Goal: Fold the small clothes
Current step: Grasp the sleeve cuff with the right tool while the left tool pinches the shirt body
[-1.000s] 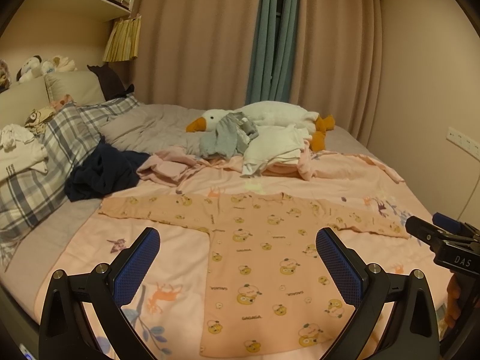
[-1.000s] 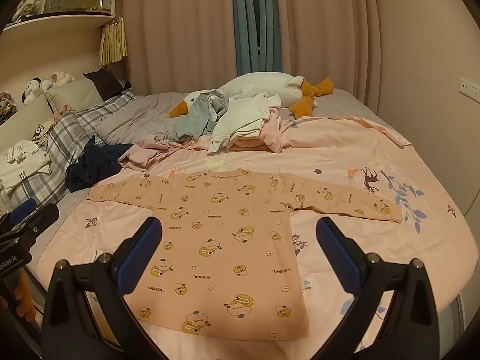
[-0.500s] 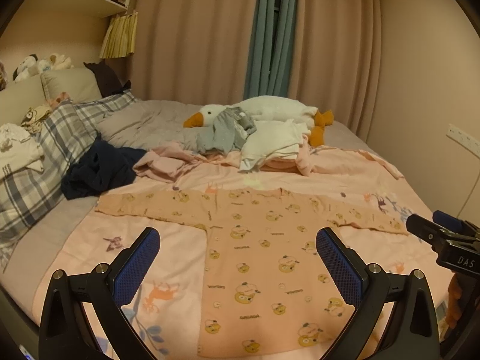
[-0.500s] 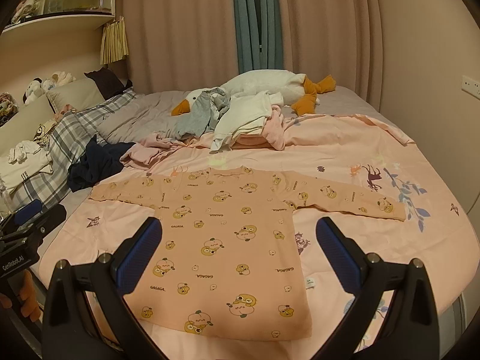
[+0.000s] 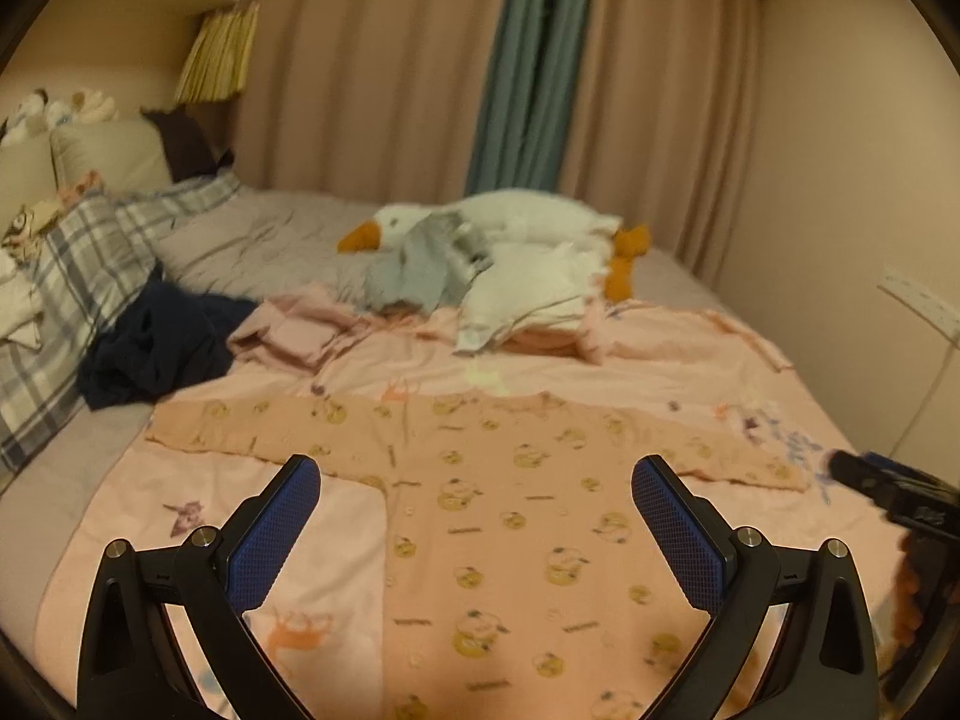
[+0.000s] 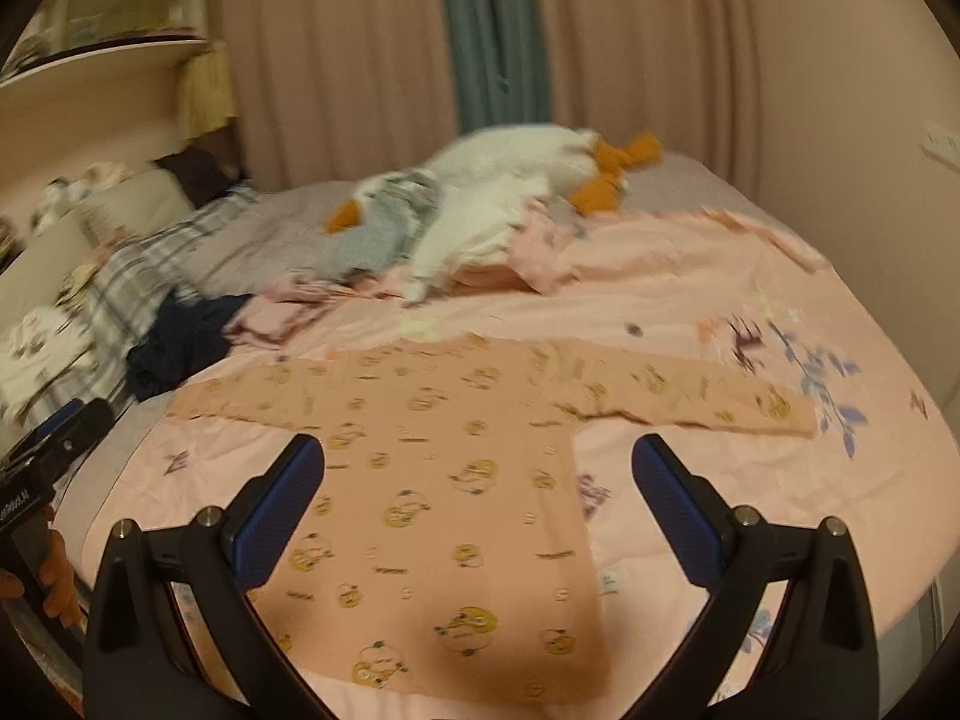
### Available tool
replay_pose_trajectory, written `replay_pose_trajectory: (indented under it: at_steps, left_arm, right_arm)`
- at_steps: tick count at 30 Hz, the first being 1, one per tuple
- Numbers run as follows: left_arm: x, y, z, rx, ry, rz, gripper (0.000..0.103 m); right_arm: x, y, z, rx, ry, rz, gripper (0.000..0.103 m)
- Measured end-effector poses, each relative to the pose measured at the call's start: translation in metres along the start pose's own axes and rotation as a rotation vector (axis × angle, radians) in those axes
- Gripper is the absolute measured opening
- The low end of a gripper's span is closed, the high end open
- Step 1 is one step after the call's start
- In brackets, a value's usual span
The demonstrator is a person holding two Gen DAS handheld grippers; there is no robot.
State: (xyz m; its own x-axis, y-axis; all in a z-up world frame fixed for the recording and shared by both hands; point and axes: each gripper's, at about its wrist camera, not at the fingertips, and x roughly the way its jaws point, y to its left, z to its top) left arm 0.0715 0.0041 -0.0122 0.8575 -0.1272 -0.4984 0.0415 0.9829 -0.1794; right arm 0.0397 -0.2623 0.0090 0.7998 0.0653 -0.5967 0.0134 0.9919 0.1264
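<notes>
Nearest the cameras, the left gripper and the right gripper both hang above the near edge of the bed with their blue-padded fingers spread wide; neither holds nor touches anything. Each tool also shows at the margin of the other's view.

Directly below and ahead lies the task item: a small peach long-sleeved top printed with yellow cartoon faces. It is laid flat on the pink animal-print bedsheet, hem toward the cameras, both sleeves extended straight out to the sides.

Handling assessment: the top appears to be thin, light knit fabric. It is likely to be limp, drape freely and slide easily over the sheet. A pinch at a single point would probably bunch the cloth. Recommended hold points are the left sleeve cuff and the right sleeve cuff, or the two hem corners, taken simultaneously so each fold stays square.

Beyond the top, well apart from it, sits a heap of unfolded clothes: a dark navy garment, crumpled pink pieces, grey and white items, partly draped over a white plush goose with an orange beak. Closed beige curtains form the background.
</notes>
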Motion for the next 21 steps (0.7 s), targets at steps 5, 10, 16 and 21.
replay_pose_trajectory:
  at_steps: [5, 10, 16, 21]
  left_arm:
    - [0.067, 0.025, 0.015, -0.115, 0.068, -0.079, 0.103]
    - [0.146, 0.06, 0.01, -0.231, 0.154, -0.154, 0.103]
    - [0.23, 0.106, -0.034, -0.462, 0.399, -0.218, 0.099]
    - [0.253, 0.126, -0.072, -0.604, 0.505, -0.262, 0.085]
  right_arm:
    - [0.036, -0.042, 0.016, 0.091, 0.059, -0.076, 0.103]
    - [0.09, -0.103, 0.038, 0.207, 0.126, -0.123, 0.103]
    - [0.157, -0.191, 0.038, 0.407, 0.216, -0.12, 0.103]
    - [0.197, -0.258, 0.012, 0.595, 0.267, -0.13, 0.102]
